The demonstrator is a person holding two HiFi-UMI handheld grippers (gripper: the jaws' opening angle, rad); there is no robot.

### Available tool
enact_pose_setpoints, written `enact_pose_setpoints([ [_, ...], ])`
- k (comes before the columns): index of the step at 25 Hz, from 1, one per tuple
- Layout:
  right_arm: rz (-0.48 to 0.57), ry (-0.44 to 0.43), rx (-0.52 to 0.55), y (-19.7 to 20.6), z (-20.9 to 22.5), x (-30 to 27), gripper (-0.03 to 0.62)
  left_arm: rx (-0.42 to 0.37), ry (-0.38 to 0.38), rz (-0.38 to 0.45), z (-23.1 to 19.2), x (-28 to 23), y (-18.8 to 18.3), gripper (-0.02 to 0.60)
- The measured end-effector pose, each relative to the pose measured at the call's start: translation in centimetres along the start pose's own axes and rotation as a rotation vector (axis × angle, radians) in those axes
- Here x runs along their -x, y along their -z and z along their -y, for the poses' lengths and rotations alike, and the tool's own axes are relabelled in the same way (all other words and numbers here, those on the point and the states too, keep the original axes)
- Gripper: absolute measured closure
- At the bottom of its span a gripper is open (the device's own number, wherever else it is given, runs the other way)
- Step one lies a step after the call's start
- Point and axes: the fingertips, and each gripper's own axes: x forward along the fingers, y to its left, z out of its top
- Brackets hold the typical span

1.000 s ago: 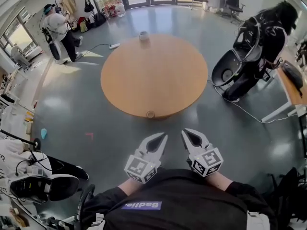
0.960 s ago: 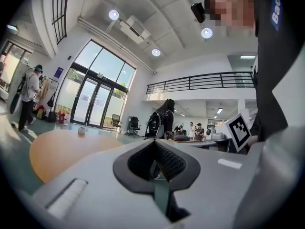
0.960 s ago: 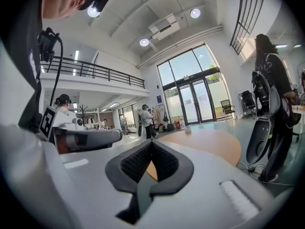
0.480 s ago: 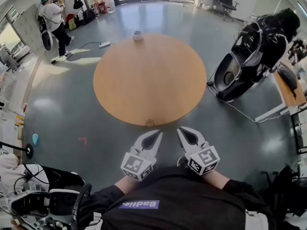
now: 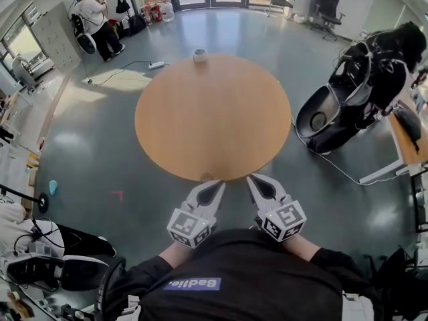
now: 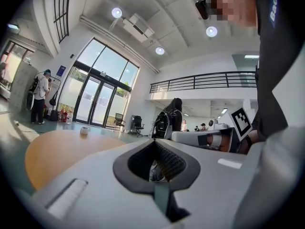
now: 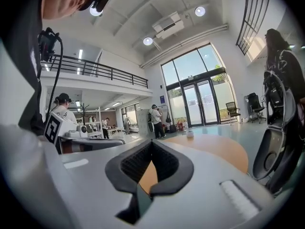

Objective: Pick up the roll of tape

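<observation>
One tape roll (image 5: 206, 177) at table (image 5: 212, 112) edge.

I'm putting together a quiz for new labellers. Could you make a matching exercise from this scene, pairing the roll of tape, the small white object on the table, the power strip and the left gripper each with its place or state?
Things:
1. roll of tape
2. small white object
3. power strip
4. left gripper

Places or states:
A. on the floor beyond the table
B. shut, holding nothing
C. at the table's near edge
D. at the table's far edge

Pairs: 1-C, 2-D, 3-A, 4-B
</observation>
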Motion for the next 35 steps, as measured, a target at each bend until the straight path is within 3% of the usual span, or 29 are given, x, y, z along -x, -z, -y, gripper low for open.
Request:
enact_pose_setpoints([
  [7,-0.02,-0.015,-0.021,1.2,2.5,0.6,0.589,0.014,-0.035,-0.02,-0.3,-2.0,1.9,0.56],
  [15,-0.047,-0.011,-0.042,2.3,4.3,1.5,0.589,0.09,-0.094,-0.064,-2.6,-2.8,5.5,0.529],
  [22,-0.069,0.009,-0.046,2.4,4.6,1.6,0.589,0.192,-0.079,-0.149,-4.4,-2.9,9.2,0.473],
  [32,-0.108,0.043,-0.04,2.9,4.7,2.1,0.588,0.329,-0.133,-0.262,-8.0,-1.8,15.9,0.393],
  [35,-0.122,0.053,-0.037,2.9,4.7,2.6,0.589,0.405,-0.138,-0.285,-8.4,-1.6,17.8,0.367],
])
